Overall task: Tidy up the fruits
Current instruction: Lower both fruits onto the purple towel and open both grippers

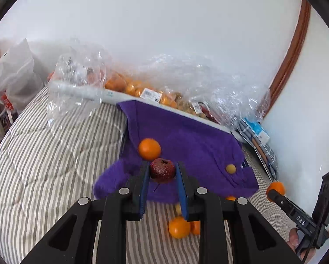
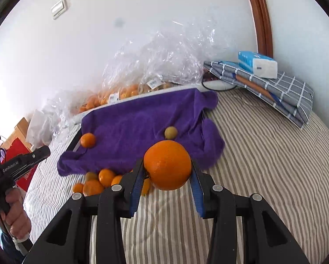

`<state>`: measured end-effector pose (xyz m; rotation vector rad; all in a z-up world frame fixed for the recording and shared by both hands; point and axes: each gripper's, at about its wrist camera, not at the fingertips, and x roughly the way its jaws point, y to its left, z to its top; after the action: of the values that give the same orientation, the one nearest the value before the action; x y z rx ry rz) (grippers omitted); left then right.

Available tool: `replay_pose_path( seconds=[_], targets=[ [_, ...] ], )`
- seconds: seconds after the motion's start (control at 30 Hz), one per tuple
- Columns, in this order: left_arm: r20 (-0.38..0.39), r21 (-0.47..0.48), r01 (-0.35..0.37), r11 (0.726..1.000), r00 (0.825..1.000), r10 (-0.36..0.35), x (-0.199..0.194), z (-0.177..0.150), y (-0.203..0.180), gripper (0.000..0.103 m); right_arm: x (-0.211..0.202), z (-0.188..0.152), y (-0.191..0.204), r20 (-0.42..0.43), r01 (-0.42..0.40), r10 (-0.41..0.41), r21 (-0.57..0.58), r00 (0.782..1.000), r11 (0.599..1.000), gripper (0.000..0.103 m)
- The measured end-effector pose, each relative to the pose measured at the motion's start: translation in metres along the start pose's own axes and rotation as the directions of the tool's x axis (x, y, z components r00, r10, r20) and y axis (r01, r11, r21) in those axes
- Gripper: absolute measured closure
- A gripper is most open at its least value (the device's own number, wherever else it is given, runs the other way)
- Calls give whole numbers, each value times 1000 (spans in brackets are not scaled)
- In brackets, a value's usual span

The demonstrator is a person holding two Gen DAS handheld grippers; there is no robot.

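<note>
1. Dark-red, rough-skinned fruit (image 1: 162,169) is sitting at centre frame of the left wrist view, clamped between the blue pads of the left gripper (image 1: 162,171), above the purple towel (image 1: 186,136).
2. Large orange (image 2: 167,165) is filling the centre of the right wrist view, pinched at its widest part by the right gripper (image 2: 167,171); its jaws are standing partly apart, closed on the fruit.
3. Risk, judged: the orange is round and smooth and is being held only near the pad tips, so a tilt or jolt could be squeezing it forward out of the grip and sending it rolling over the striped quilt (image 2: 263,154).
4. Risk, judged: the red fruit is being gripped at the narrowest jaw setting, so bruising looks possible.
5. Loose fruit is lying close by: a small orange (image 1: 149,149) and a small yellowish fruit (image 1: 231,168) on the towel, and a cluster of oranges (image 2: 98,181) at the towel's lower edge. A dropped piece could be knocking these apart.
6. Clear plastic bags of fruit (image 1: 142,88) are lining the wall across the upper middle of the frame.
</note>
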<state>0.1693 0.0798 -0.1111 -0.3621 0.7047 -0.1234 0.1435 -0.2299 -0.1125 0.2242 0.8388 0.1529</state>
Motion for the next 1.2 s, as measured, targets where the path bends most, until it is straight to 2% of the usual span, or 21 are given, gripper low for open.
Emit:
replay_pose_path(
  seconds=[0.1,0.17,0.27,0.33,0.63,0.83,1.2],
  targets=[
    [6,5,-7,1000,1000,7,14,17,-2,80,16,16,4,15,12,-12,-22,1000,1000,63],
    [38,27,-44,999,998,43,21,25,-5,80,27,26,6,23,9,-9,-27,1000,1000,63],
    [61,49,-90,995,994,87,32,29,-5,80,45,39,10,31,-6,7,-35,1000,999,63],
    [64,37,-93,995,994,90,38,27,0,80,57,43,12,29,-2,3,-42,1000,999,63],
    [-26,22,-69,997,997,70,59,15,13,80,82,35,14,-8,-37,37,-55,999,998,63],
    [-56,20,-73,997,996,74,70,10,13,80,88,32,8,-18,-11,11,-39,1000,999,63],
    [-74,51,-87,995,993,91,78,7,6,80,106,24,18,-94,-14,7,-76,996,997,63]
  ],
)
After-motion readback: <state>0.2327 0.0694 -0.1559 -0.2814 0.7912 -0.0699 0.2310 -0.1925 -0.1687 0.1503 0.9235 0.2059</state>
